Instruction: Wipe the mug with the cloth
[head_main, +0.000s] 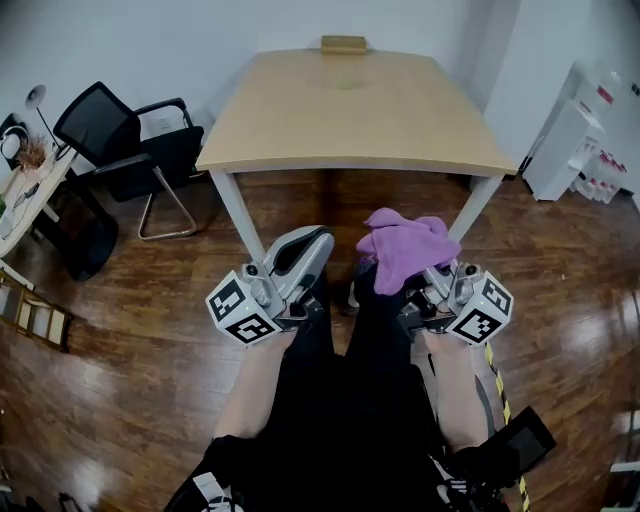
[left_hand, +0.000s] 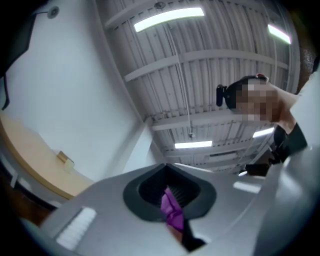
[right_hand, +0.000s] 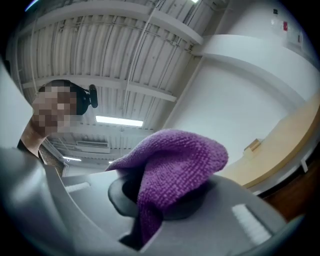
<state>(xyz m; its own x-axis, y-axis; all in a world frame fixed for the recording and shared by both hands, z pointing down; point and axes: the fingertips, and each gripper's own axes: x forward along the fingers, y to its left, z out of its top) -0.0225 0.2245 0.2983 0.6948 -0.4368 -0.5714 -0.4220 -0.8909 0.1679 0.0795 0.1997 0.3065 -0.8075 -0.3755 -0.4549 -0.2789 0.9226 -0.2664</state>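
Both hover short of the pale wooden table (head_main: 350, 110): right tongs (head_main: 425, 285) clamped on a crumpled purple cloth (head_main: 402, 245), left tongs (head_main: 300, 250) closed together. No mug shows; finding it likely comes next.

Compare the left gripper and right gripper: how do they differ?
The right gripper is shut on the purple cloth; the left gripper is shut, seemingly empty. The left gripper's fingers show bare from above; the right gripper's hide under cloth. Both tilt upward, short of the table.
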